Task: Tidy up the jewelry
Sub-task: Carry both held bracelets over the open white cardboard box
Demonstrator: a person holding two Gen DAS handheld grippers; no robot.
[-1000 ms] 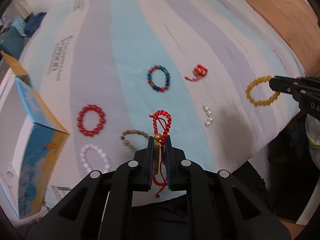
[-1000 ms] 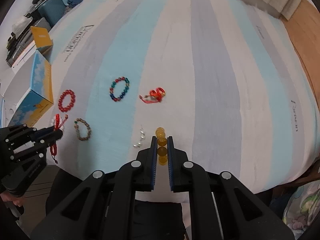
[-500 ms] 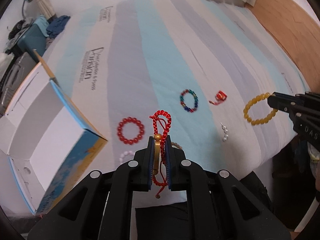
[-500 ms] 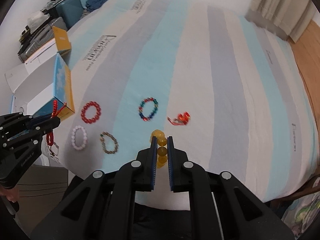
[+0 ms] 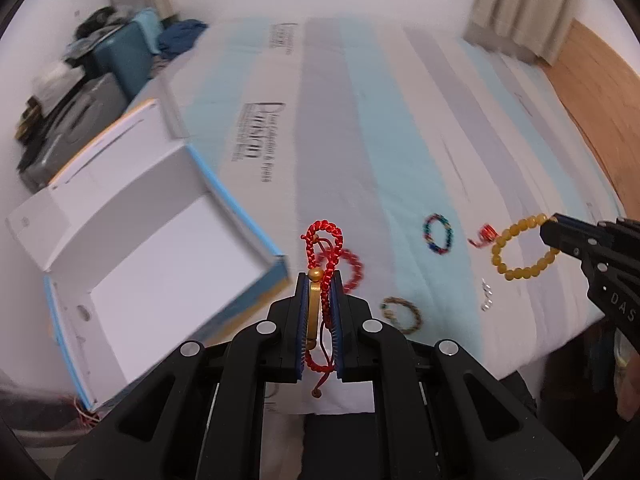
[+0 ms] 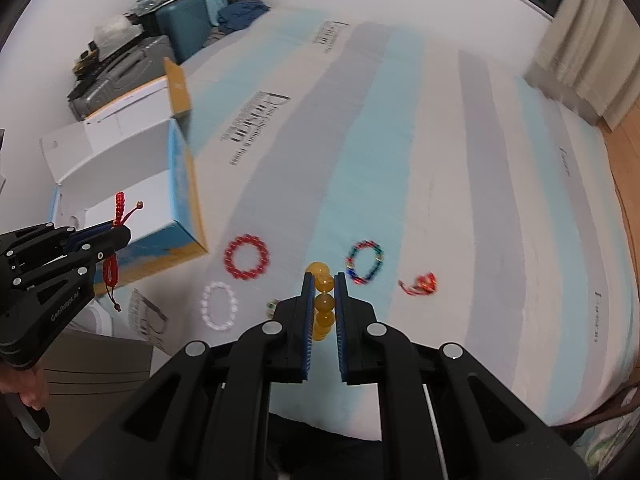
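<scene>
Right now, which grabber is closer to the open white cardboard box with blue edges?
Left. The left gripper, clamping the red braided cord bracelet, sits at the white cardboard box. The right gripper, holding the yellow bead bracelet, is far off to the right.

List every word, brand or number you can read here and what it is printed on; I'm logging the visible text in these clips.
"DAS": white letters on the right gripper, cut off at the picture's edge.
A white word on the left gripper: too small to read for sure.
Large dark print with smaller lines beside it on the striped mattress: blurred, unreadable.
Small script words near the mattress's right edge: unreadable.
The open box shows no readable text.
</scene>
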